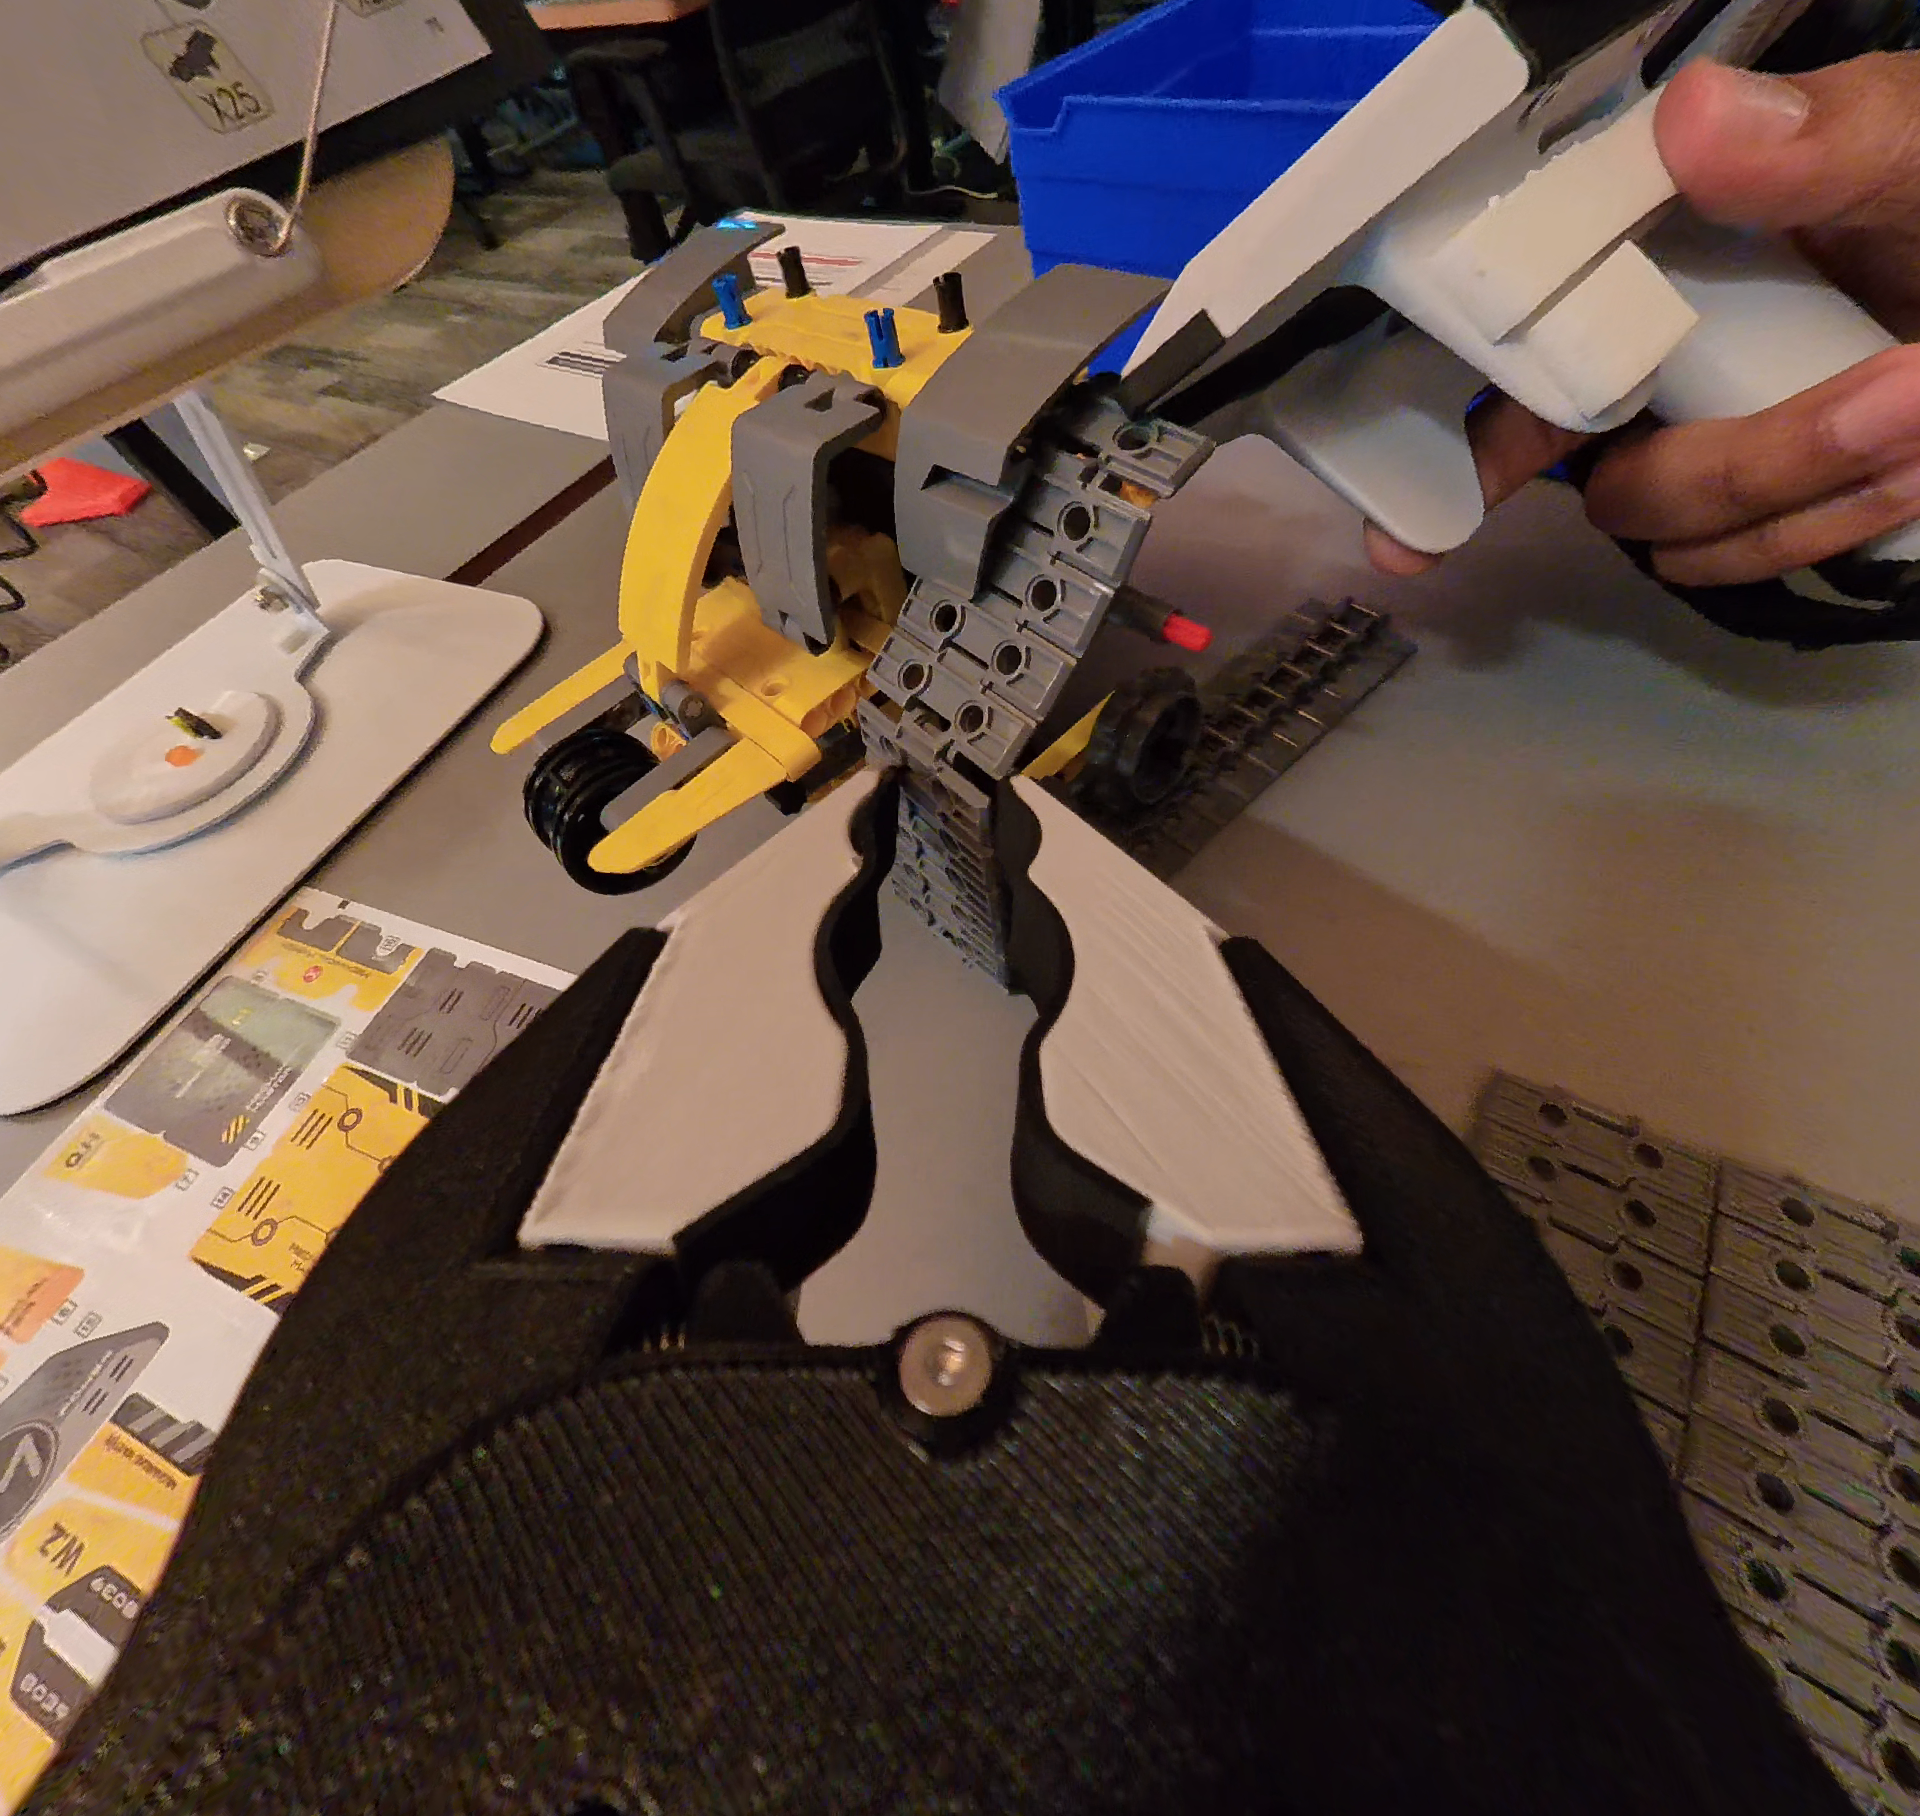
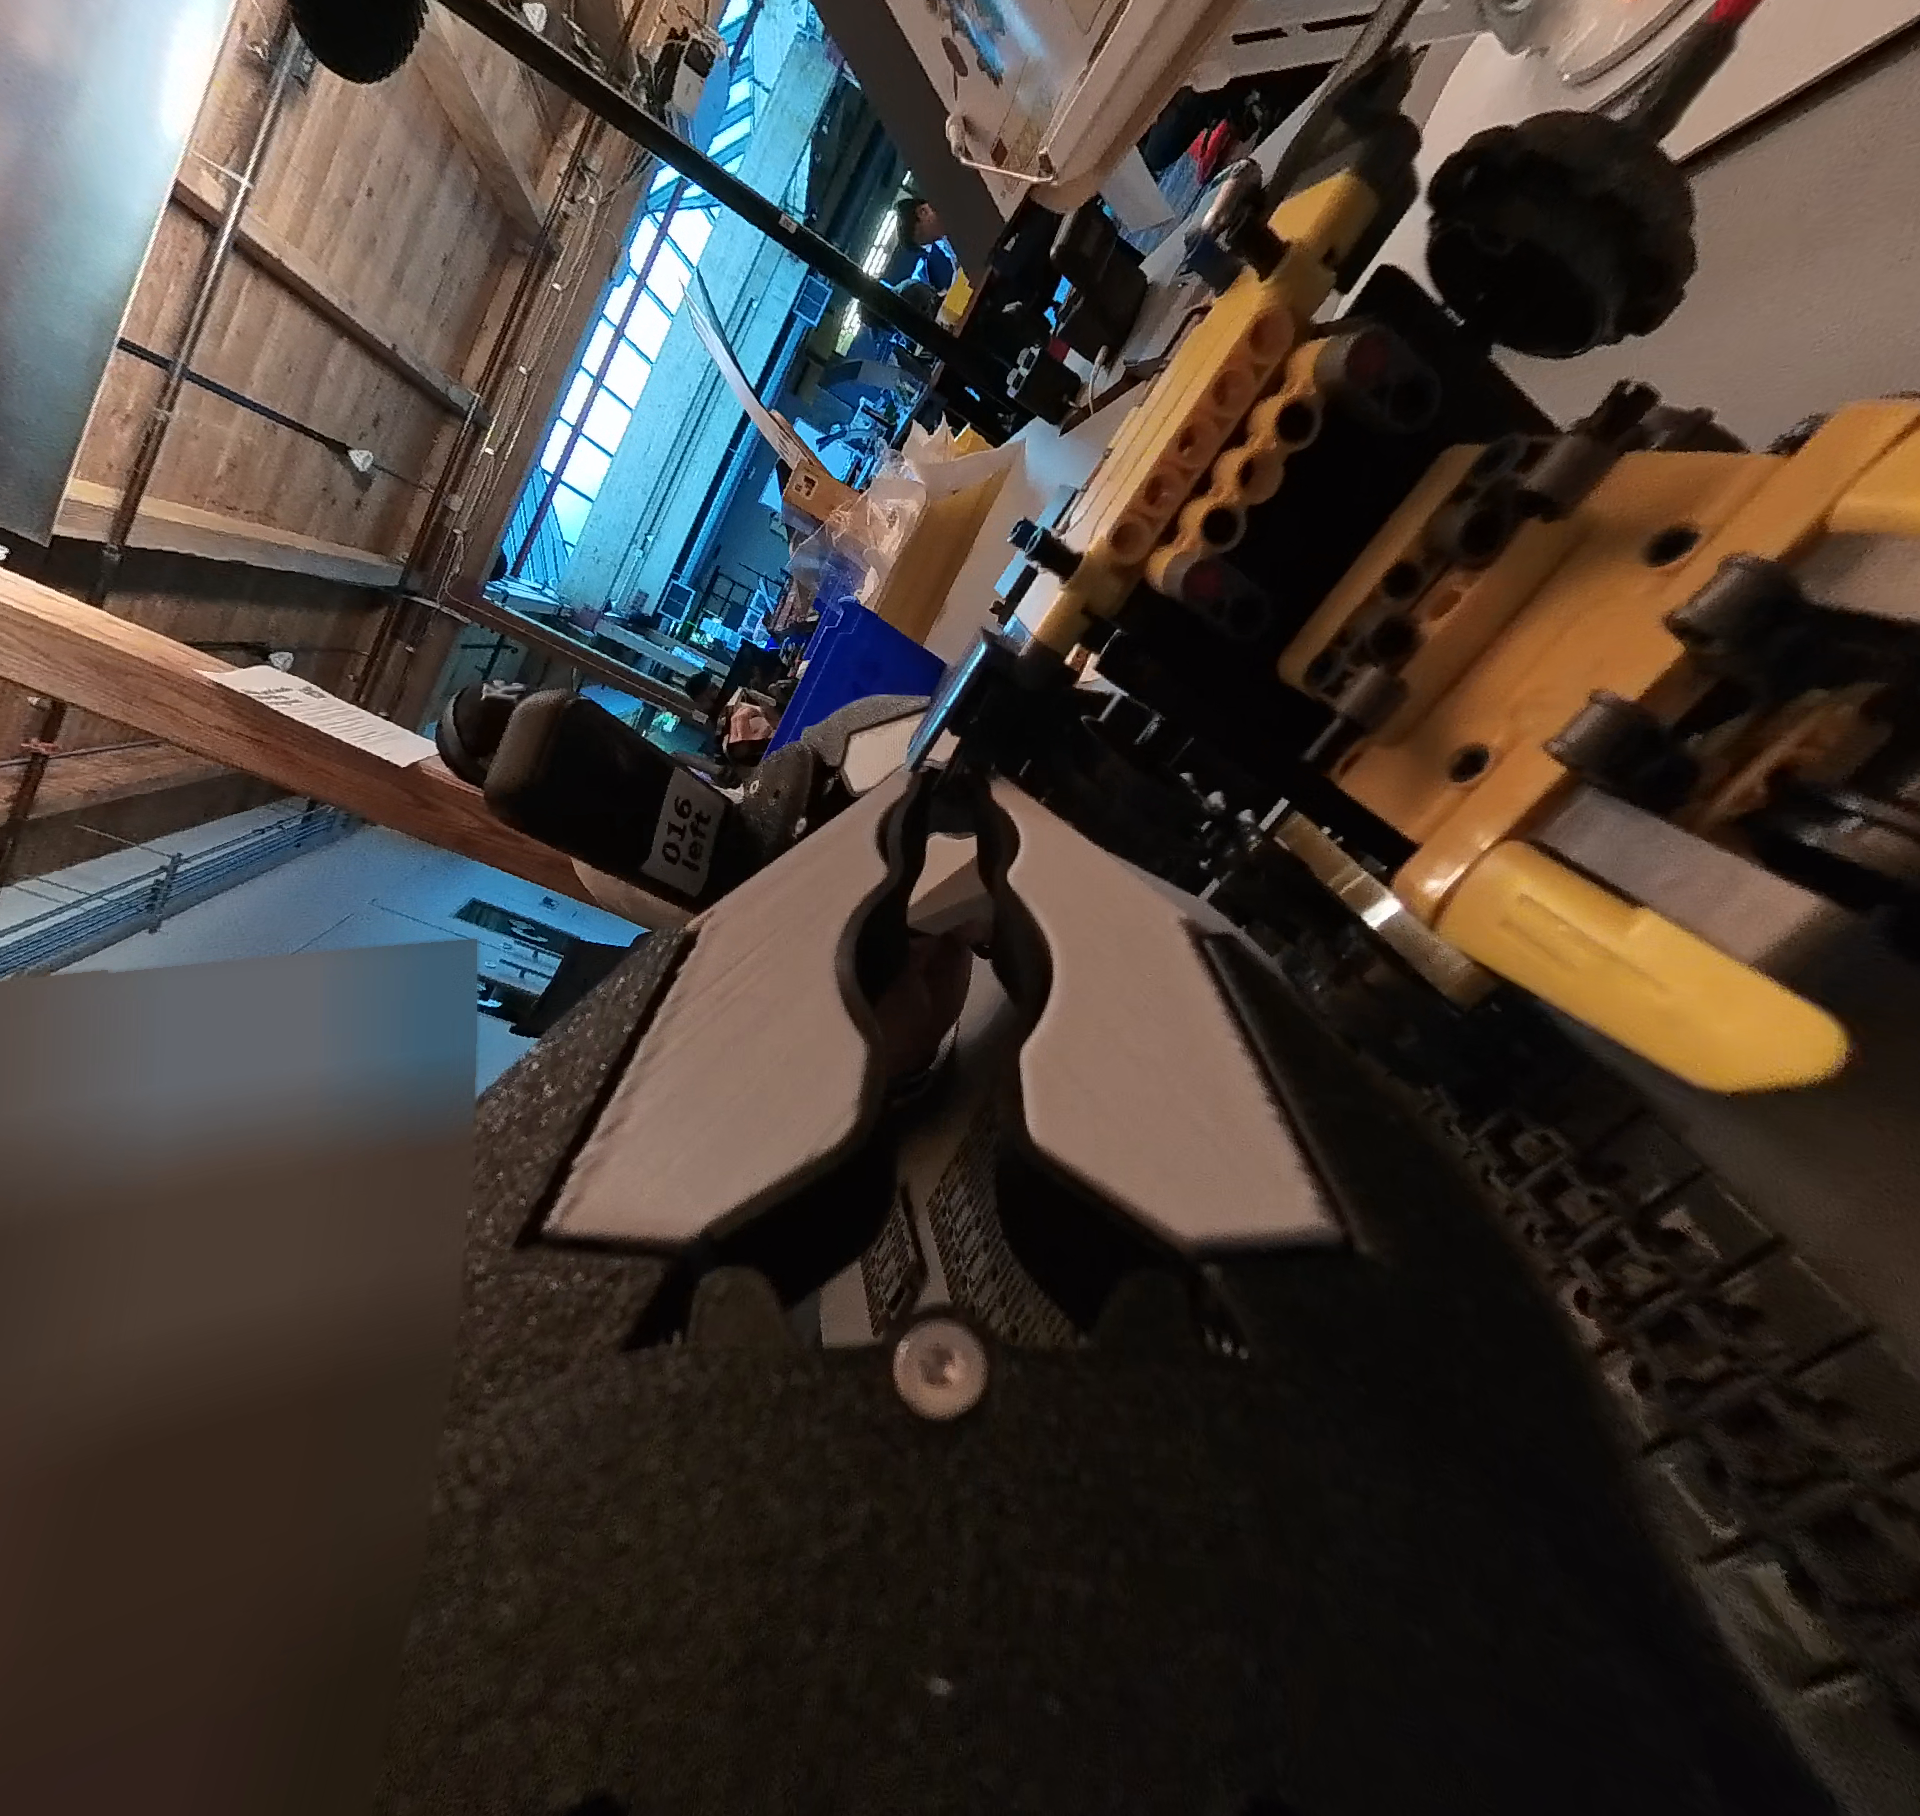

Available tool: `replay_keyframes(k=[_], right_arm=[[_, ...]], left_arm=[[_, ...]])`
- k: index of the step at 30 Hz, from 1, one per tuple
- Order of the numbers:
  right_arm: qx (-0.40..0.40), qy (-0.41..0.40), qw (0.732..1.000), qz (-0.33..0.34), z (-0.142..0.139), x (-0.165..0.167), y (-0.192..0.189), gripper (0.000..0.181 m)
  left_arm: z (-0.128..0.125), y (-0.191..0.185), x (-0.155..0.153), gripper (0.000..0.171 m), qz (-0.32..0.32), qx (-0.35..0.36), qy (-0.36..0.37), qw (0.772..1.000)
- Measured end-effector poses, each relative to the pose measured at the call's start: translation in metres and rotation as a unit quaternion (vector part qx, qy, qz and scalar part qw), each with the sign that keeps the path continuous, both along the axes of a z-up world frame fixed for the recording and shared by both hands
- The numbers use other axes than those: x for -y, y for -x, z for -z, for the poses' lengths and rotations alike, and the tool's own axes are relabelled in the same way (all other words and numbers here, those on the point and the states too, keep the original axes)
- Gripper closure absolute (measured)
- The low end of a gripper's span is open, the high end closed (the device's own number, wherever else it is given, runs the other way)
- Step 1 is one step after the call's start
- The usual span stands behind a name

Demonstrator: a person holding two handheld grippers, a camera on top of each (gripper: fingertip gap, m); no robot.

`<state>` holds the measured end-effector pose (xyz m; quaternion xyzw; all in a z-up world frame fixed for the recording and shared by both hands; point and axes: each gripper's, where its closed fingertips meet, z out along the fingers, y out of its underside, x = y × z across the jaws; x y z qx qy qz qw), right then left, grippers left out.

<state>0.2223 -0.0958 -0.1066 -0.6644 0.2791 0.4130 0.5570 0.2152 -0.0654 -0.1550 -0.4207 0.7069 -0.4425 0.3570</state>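
Grey counter (image 1: 1558, 779) fills the left wrist view, with a busy workshop behind it and a blue bin (image 1: 1195, 114) at the far edge. On the counter stands a yellow and grey brick-built vehicle (image 1: 810, 561) with black wheels. A grey track belt (image 1: 1023, 603) of linked plates curves over its right side and hangs down toward the camera.

The left gripper (image 1: 943, 831) pinches the lower end of this belt between its two fingers, which are pressed against the links. The right gripper (image 1: 1132, 395), held by a hand (image 1: 1766, 332), comes from the upper right, and its fingertips meet the top end of the belt near the grey fender. In the right wrist view this gripper (image 2: 948, 795) has its fingers nearly together on a small dark part of the vehicle (image 2: 1455, 623); whether it really grips the part I cannot tell.

More grey track links (image 1: 1714, 1351) lie at the lower right, a sticker sheet (image 1: 208, 1143) at the lower left, and beside it a white stand base (image 1: 312, 727).
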Motion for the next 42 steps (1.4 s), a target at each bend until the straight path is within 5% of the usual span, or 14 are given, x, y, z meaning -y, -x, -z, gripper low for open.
replay_keyframes(k=[18, 33, 42], right_arm=[[0.014, -0.013, 1.0, -0.01, 0.009, 0.004, -0.006, 0.175], [0.051, -0.027, 0.998, 0.019, 0.006, 0.006, -0.01, 0.175], [0.061, -0.031, 0.997, 0.028, 0.006, 0.009, -0.011, 0.174]], left_arm=[[0.003, -0.009, 0.009, 0.127, 0.021, -0.003, -0.023, 1.0], [-0.004, -0.016, 0.026, 0.131, 0.134, -0.024, 0.06, 0.989], [-0.013, -0.015, 0.023, 0.134, 0.148, 0.001, 0.066, 0.987]])
